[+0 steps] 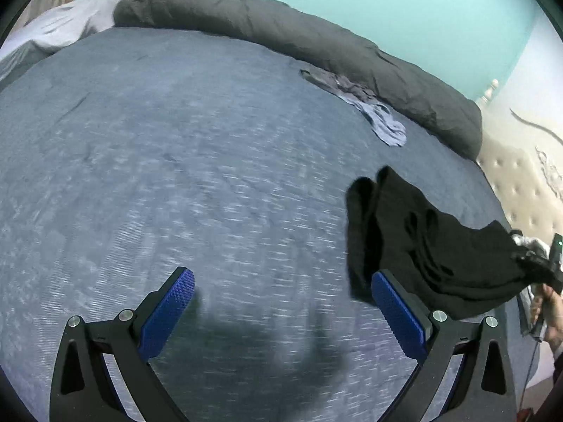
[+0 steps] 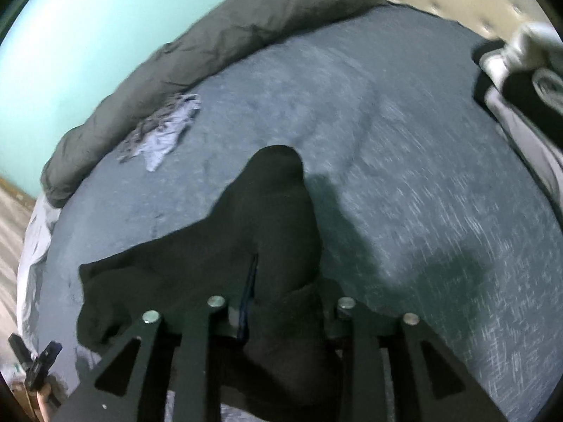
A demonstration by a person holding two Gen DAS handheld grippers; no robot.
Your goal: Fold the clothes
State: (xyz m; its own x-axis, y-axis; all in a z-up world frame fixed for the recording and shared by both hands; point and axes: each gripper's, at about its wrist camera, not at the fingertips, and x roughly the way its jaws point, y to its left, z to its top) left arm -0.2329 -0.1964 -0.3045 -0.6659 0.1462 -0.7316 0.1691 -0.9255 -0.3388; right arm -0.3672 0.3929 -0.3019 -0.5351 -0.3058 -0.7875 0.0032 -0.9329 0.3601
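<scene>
Black fabric, one garment (image 2: 246,239): bunched between the jaws of the right gripper (image 2: 251,302), which appear closed on it, pads hidden by cloth. It drapes away toward frame centre, long axis running up the right wrist view, a flap spreading lower left. Left gripper (image 1: 283,313): blue pads wide apart, nothing held. The garment (image 1: 422,242) hangs right of it, nearest its right-hand finger. Beneath: blue bedspread (image 1: 176,140). Upper right: crumpled pale-blue garment (image 1: 369,105), beside grey duvet (image 1: 281,31).
</scene>
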